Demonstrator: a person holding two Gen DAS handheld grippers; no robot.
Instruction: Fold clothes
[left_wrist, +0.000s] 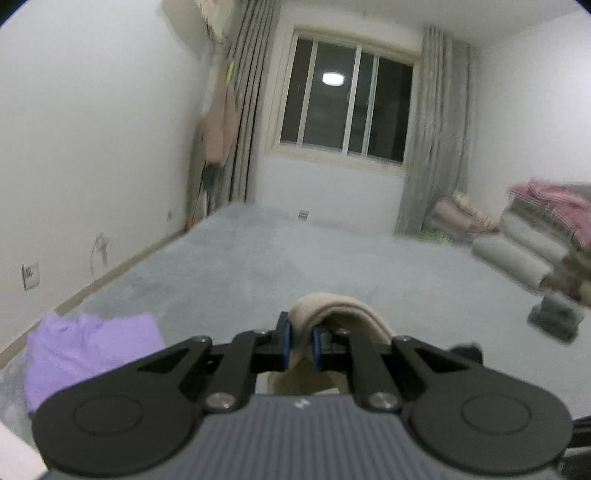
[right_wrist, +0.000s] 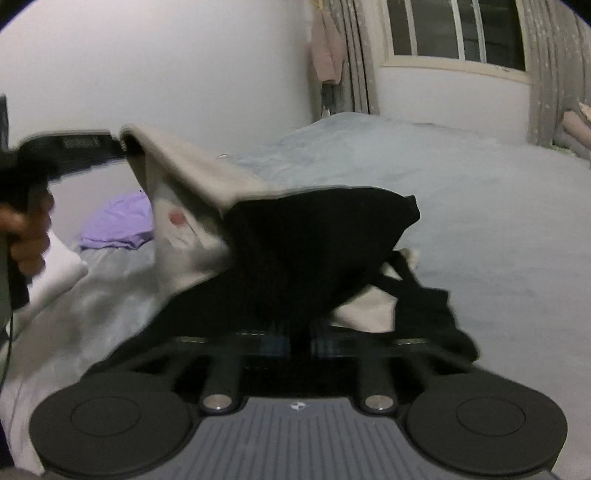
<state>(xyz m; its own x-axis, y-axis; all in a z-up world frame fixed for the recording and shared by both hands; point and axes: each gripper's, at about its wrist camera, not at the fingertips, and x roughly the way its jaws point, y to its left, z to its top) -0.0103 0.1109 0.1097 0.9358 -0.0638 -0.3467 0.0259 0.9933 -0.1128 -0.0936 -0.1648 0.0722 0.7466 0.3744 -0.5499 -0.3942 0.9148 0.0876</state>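
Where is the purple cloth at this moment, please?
The purple cloth lies on the grey bed at lower left in the left wrist view, near the wall. In the right wrist view it sits left of the lifted beige garment.

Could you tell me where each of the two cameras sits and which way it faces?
Left wrist: sits on the left gripper, looking along its fingers across the grey bed toward the window; beige cloth is pinched between its blue pads.
Right wrist: sits on the right gripper, looking over the beige-and-black garment toward the wall; the left gripper and a hand show at left.
Shared: the garment, purple garment, bed, window.
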